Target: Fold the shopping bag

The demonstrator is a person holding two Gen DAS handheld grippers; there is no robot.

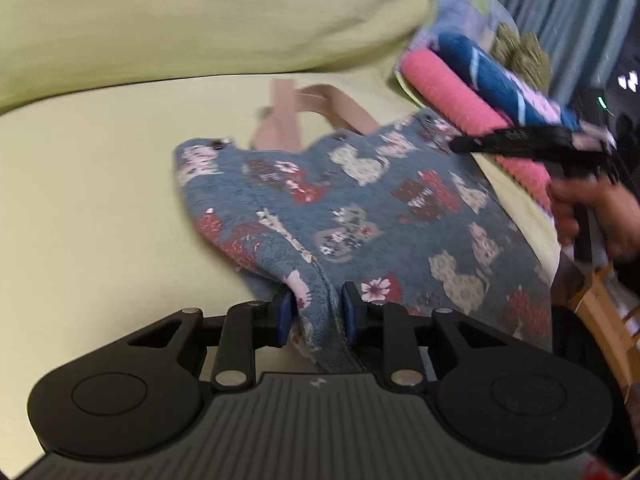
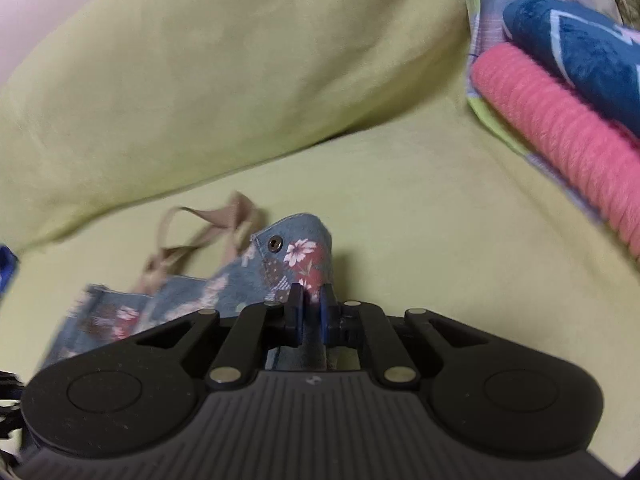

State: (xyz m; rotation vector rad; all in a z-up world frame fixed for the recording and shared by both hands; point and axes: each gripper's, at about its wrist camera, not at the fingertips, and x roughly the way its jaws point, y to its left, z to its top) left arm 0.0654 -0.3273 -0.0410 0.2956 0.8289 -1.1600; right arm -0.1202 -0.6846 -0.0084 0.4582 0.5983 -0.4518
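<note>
The shopping bag (image 1: 380, 208) is blue cloth printed with cats and flowers, and it lies on a yellow-green sheet. Its beige handles (image 1: 288, 120) trail off the far end. My left gripper (image 1: 318, 312) is shut on a bunched fold at the bag's near edge. In the right wrist view my right gripper (image 2: 312, 304) is shut on a corner of the bag (image 2: 296, 256) beside a metal snap (image 2: 273, 243), with the handles (image 2: 192, 232) to its left. The left wrist view also catches the right gripper (image 1: 460, 146) at the bag's far right corner, held by a hand (image 1: 592, 216).
A large yellow-green pillow (image 1: 200, 20) lies behind the bag. To the right sits a stack of folded cloth: a pink towel (image 1: 452, 96) under a dark blue one (image 1: 500, 76). A wooden frame (image 1: 600, 312) and a grey-blue curtain (image 1: 560, 0) stand at the right edge.
</note>
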